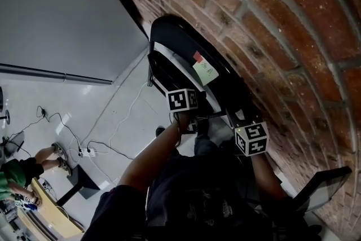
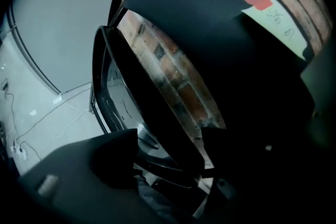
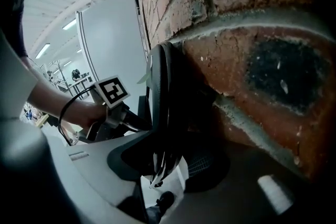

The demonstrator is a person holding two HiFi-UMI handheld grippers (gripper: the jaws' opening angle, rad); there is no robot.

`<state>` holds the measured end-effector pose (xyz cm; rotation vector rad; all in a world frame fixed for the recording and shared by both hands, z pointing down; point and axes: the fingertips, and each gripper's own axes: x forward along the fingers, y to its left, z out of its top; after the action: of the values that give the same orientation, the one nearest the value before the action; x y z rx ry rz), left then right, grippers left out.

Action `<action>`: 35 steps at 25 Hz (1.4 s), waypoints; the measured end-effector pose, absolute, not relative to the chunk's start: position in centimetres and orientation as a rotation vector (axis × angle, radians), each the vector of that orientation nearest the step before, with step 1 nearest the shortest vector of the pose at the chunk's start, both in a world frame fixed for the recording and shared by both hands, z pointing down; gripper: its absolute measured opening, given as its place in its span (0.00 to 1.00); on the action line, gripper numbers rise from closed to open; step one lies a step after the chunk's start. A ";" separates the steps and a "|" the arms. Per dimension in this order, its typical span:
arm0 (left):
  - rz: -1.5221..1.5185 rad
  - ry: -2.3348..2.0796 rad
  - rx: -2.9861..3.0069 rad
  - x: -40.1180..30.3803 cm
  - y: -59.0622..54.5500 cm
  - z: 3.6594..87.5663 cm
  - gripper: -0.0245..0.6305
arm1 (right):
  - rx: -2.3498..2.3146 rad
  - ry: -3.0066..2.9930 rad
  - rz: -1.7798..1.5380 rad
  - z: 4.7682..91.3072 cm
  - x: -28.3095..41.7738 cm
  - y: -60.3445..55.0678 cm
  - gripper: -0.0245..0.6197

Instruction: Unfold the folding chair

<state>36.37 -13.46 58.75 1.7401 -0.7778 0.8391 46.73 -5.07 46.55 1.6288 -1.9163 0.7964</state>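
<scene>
Head view, from the left: a seated person (image 1: 20, 171) and loose cables (image 1: 104, 147) lie well apart from the chair, across open floor (image 1: 84, 99). Folding chair (image 1: 180, 48) leans folded, flat against the brick wall (image 1: 282, 36). Left gripper (image 2: 173, 165) stands spread about its frame; right gripper (image 3: 168, 165) pinches its edge.

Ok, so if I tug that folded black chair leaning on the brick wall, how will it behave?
Probably stiff: the chair looks hard-shelled, with nothing sagging. Leaning folded against the brick wall, it may well tip or skid on the smooth floor. Its folded parts could also swing apart.
</scene>
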 end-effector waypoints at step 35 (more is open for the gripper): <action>0.890 -0.739 1.673 38.2 -14.1 63.1 0.60 | 1.631 -1.944 0.667 47.6 46.3 -5.6 0.30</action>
<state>38.15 -14.13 63.15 1.6734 -0.7394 0.8895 46.29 -5.59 47.63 1.6307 -1.9442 0.6667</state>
